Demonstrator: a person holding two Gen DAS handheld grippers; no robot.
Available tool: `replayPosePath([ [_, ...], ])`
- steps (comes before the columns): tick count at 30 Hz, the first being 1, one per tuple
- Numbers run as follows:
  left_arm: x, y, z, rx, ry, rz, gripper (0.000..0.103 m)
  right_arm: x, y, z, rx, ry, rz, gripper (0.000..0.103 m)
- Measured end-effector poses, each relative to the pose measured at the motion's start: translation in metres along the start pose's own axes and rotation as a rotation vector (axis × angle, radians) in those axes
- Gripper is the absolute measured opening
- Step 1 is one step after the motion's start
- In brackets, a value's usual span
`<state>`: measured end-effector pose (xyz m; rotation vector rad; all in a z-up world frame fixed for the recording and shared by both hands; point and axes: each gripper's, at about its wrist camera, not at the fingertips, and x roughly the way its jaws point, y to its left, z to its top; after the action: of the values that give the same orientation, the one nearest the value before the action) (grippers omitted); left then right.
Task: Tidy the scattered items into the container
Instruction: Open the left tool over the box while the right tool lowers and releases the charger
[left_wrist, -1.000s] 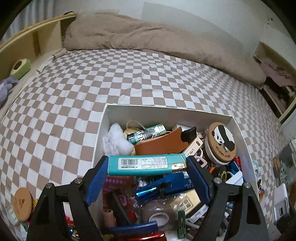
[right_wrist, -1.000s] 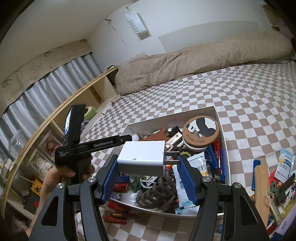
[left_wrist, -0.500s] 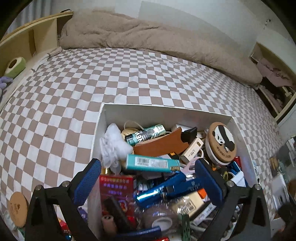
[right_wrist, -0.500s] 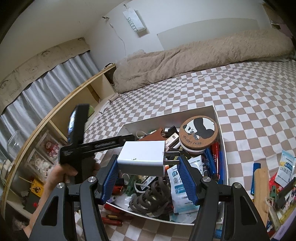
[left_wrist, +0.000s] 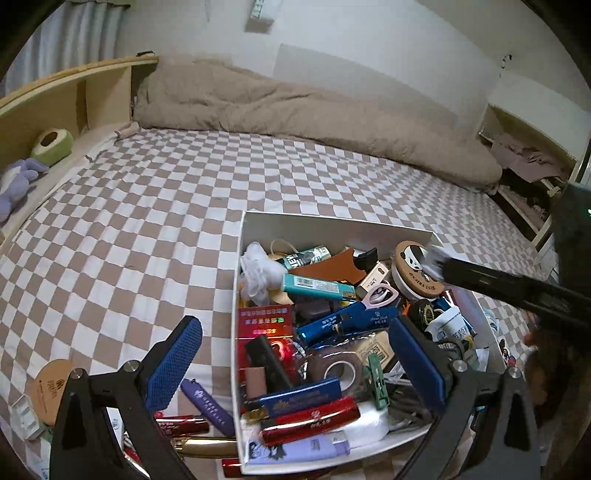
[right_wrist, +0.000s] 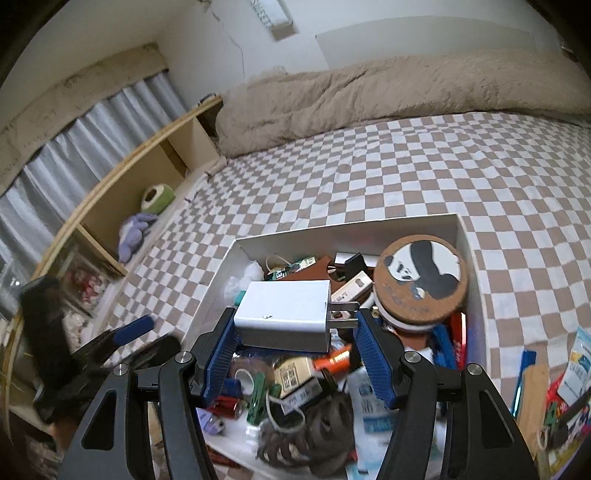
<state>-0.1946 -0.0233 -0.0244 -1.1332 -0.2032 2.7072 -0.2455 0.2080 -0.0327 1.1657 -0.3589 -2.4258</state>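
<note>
Surface: a bed (left_wrist: 155, 206) with a brown-and-white checkered cover is carrying everything.
Far end: a beige duvet (left_wrist: 295, 110) is lying bunched along the wall.
Middle: a white box (left_wrist: 332, 225) full of small items is sitting directly on the cover.
Left of the box: a purple lighter (left_wrist: 207, 404), a red tube (left_wrist: 181, 424) and a round cork coaster (left_wrist: 50, 387) are lying on the cover.
Right of the box: a blue-and-white packet (right_wrist: 576, 369) and a wooden strip (right_wrist: 532, 395) are lying on the cover.
</note>
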Motion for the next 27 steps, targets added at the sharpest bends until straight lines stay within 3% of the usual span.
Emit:
replayPosePath([
  [11,-0.007,0.017,-0.013,0.025,-0.048,0.035,0.102,0.068,0.013,0.02,0.03,0.121,-0.045,0.064],
  [25,-0.005,0.033,-0.018,0.013,-0.048,0.01,0.102,0.131,0.013,0.033,0.043,0.221,-0.169,0.065],
  [26,-0.005,0.034,-0.018,0.01,-0.049,0.009,0.102,0.129,0.013,0.032,0.037,0.216,-0.182,0.075],
  [27,-0.006,0.035,-0.018,0.006,-0.05,0.009,0.102,0.123,0.015,0.031,0.023,0.197,-0.19,0.099],
])
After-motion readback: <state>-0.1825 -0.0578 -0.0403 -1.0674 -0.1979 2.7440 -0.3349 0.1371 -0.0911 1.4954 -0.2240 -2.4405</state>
